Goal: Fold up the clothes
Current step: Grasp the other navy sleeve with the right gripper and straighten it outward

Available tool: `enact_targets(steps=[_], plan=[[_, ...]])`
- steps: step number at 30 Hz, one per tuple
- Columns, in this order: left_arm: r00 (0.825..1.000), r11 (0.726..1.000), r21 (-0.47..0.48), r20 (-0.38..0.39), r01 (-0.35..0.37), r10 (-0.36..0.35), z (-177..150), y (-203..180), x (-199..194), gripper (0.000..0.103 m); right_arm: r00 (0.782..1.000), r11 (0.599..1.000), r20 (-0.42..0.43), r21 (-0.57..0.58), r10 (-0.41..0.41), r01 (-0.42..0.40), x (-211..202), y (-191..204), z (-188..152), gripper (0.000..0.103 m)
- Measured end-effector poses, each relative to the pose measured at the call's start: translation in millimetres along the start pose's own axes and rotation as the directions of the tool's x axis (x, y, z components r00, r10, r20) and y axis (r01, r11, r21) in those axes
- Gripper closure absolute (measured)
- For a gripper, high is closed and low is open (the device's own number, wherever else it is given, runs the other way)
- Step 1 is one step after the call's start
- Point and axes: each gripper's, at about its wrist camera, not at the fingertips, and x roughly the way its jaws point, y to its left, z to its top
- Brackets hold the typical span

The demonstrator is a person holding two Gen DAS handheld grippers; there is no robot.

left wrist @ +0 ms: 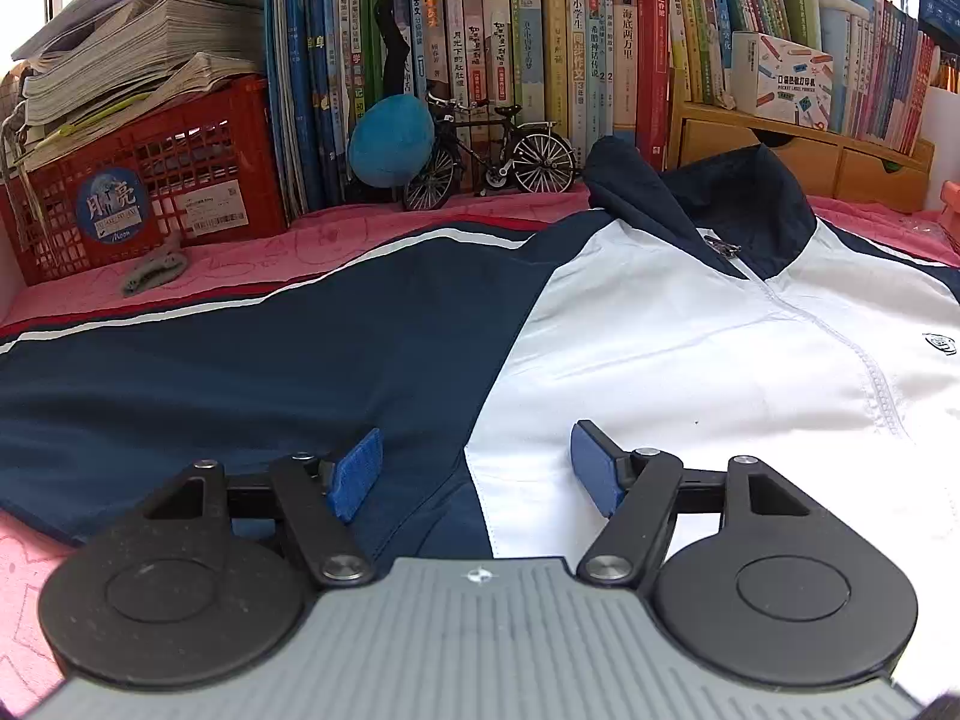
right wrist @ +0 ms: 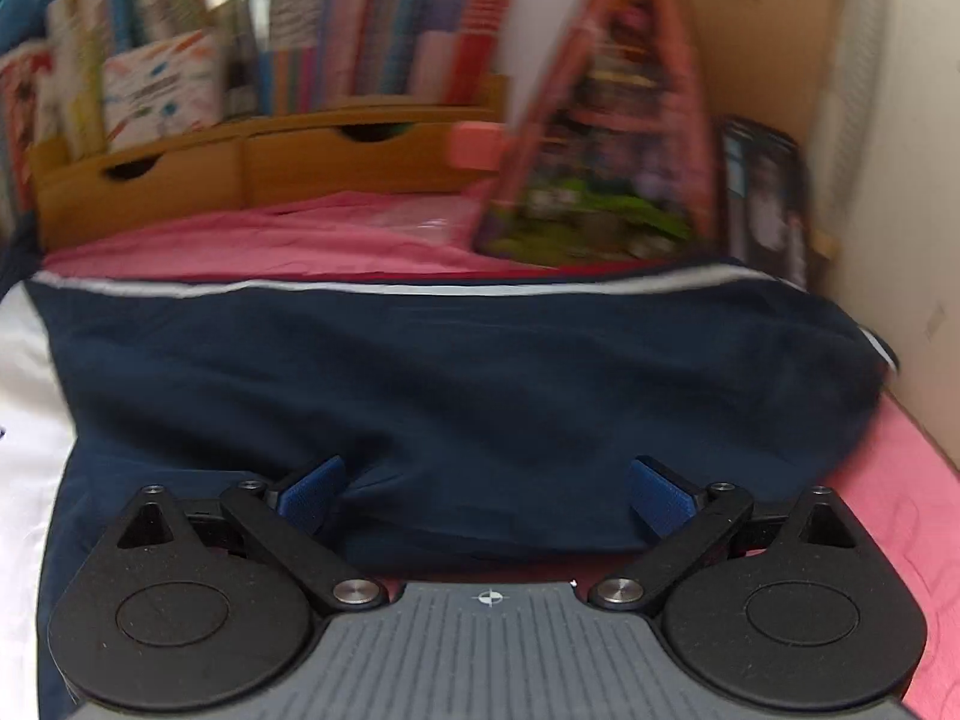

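On the pink cloth (left wrist: 24,588) that covers the work surface, I see the navy-and-white jacket (left wrist: 660,348) spread face up and nearly flat, collar toward the row of books (left wrist: 480,48) at the back, zip closed as far as I can tell. I judge the folding hardly begun: the left sleeve (left wrist: 210,372) lies stretched out sideways toward the red crate (left wrist: 150,180), and the right sleeve (right wrist: 450,378) runs out the other way toward the wall, bunched a little at its end, with no fold laid over the body yet. Both sleeves and the body folds remain to do. My left gripper (left wrist: 477,471) sits low over the near hem, where navy panel meets white, aimed along the chest; its jaws stand wide apart and hold nothing, the blue pads (left wrist: 360,468) just above or brushing the fabric, I cannot tell which. My right gripper (right wrist: 486,495) is low at the near edge of the right sleeve, jaws likewise apart and empty; that view is smeared, so finer contact is unclear.
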Motion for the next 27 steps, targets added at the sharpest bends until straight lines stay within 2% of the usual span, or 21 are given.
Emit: enact_targets(steps=[2,4,5,7,9,11,13,14,15,17,19,22,23,24,25,26,27], plan=[[1.0,1.0,-0.003,-0.001,-0.002,0.002,0,0,0,0.031,0.998,0.983,0.064,0.184,-0.013,0.001,-11,-49,-3,0.004],[1.0,1.0,-0.01,-0.004,-0.01,0.01,0,1,1,0.027,0.991,0.93,0.127,0.367,-0.05,0.0,-21,-96,-6,0.003],[1.0,1.0,-0.012,-0.005,-0.014,0.014,0,1,1,0.025,0.985,0.9,0.138,0.435,-0.103,0.033,-20,-117,-6,0.003],[1.0,1.0,-0.012,-0.006,-0.018,0.018,1,1,2,0.025,0.979,0.858,0.102,0.503,-0.176,0.102,-5,-149,-2,0.002],[1.0,1.0,-0.006,-0.005,-0.028,0.028,1,0,2,0.023,0.982,0.832,0.054,0.54,-0.184,0.126,15,-172,3,0.002],[0.999,0.999,0.008,-0.001,-0.043,0.043,0,-2,1,0.022,0.983,0.834,0.046,0.537,-0.177,0.125,29,-181,8,0.0],[0.998,0.998,0.023,0.003,-0.057,0.057,0,-5,1,0.021,0.987,0.85,0.039,0.514,-0.157,0.115,43,-184,16,0.015],[0.998,0.998,0.03,0.005,-0.064,0.064,0,-6,1,0.021,0.989,0.862,0.025,0.494,-0.147,0.116,48,-184,20,0.041],[0.998,0.997,0.034,0.006,-0.069,0.069,1,-7,1,0.02,0.99,0.872,0.009,0.475,-0.141,0.12,52,-184,24,0.071],[0.997,0.996,0.037,0.006,-0.076,0.075,1,-7,1,0.019,0.99,0.894,-0.002,0.43,-0.14,0.128,55,-184,31,0.082],[0.997,0.996,0.038,0.006,-0.081,0.081,1,-7,1,0.018,0.981,0.926,0.048,0.34,-0.191,0.163,49,-182,35,0.087],[0.996,0.995,0.043,0.007,-0.092,0.092,1,-8,1,0.016,0.945,0.951,0.148,0.158,-0.29,0.267,41,-172,40,0.087],[0.996,0.995,0.043,0.007,-0.093,0.093,1,-8,1,0.015,0.922,0.94,0.182,0.069,-0.342,0.335,43,-165,40,0.087],[0.996,0.995,0.042,0.006,-0.093,0.093,1,-7,1,0.015,0.869,0.889,0.223,-0.021,-0.441,0.457,48,-156,37,0.096],[0.996,0.995,0.041,0.006,-0.093,0.092,1,-7,1,0.014,0.81,0.823,0.258,-0.084,-0.527,0.562,56,-152,34,0.096],[0.996,0.995,0.04,0.005,-0.092,0.092,1,-6,2,0.014,0.787,0.788,0.241,-0.114,-0.568,0.605,62,-157,33,0.096],[0.996,0.995,0.038,0.004,-0.092,0.092,1,-6,2,0.014,0.775,0.767,0.203,-0.136,-0.598,0.627,69,-164,33,0.1]])
